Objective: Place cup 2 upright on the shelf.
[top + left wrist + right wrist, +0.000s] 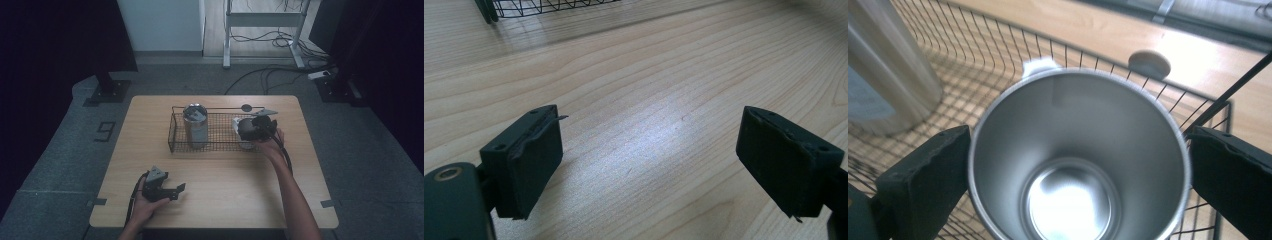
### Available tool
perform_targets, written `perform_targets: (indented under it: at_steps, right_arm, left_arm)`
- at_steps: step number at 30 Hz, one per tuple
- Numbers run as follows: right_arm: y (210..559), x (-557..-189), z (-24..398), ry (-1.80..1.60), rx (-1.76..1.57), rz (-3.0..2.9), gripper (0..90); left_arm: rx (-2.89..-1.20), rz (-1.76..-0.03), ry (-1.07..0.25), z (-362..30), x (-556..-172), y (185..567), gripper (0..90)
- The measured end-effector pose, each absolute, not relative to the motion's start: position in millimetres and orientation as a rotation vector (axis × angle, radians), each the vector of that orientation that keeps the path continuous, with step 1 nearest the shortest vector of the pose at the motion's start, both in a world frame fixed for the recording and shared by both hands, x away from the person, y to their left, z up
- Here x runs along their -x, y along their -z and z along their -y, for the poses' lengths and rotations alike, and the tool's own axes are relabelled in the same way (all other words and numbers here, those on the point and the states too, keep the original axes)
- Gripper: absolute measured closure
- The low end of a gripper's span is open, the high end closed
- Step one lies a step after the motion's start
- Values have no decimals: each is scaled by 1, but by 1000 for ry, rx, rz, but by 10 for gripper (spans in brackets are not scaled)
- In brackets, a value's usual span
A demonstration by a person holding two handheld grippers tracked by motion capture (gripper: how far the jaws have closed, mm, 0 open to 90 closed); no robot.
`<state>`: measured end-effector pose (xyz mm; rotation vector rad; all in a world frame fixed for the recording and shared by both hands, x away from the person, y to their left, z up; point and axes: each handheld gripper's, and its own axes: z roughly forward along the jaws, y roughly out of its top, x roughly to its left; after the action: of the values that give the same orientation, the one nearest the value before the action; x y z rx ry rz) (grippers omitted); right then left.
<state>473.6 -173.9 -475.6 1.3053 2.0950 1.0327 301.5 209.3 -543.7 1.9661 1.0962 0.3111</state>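
The right gripper (1068, 165) is inside the black wire basket (175, 131) at its right end, w/ both black jaws around the shiny steel cup (1075, 160). The left jaw touches the cup wall; the right jaw is just beside the rim, so I judge the cup is clamped, probably to set it down or lift it w/o tipping. The cup stands upright, mouth up, empty. At the basket's left end stands a taller metal canister (195, 125), well apart from the cup. A small round disc (1149, 63) lies on the light wooden table (240, 200) behind the basket. The left gripper (649, 160) rests near the table's front edge, jaws apart w/ nothing between them, kept out of the way.
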Motion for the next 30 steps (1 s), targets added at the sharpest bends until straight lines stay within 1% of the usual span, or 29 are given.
perform_targets:
  at_steps: [7, 12, 13, 20, 30]
  right_arm:
    - [456, -461, 180, -1159, -1284, -2003, 10]
    - [452, -448, 185, -1195, -1260, -1990, 19]
    - [452, -443, 187, -1214, -1255, -1979, 37]
    - [454, -417, 202, -1264, -1245, -1964, 64]
    - [473, -378, 229, -1329, -1245, -1949, 96]
  left_arm:
    - [-1968, -1098, -303, -209, -301, 544, 117]
    - [-1967, -1096, -308, -209, -301, 543, 117]
    - [-1967, -1097, -307, -209, -301, 544, 117]
    - [-1971, -1098, -309, -208, -301, 545, 117]
    - [-1972, -1097, -313, -208, -301, 544, 117]
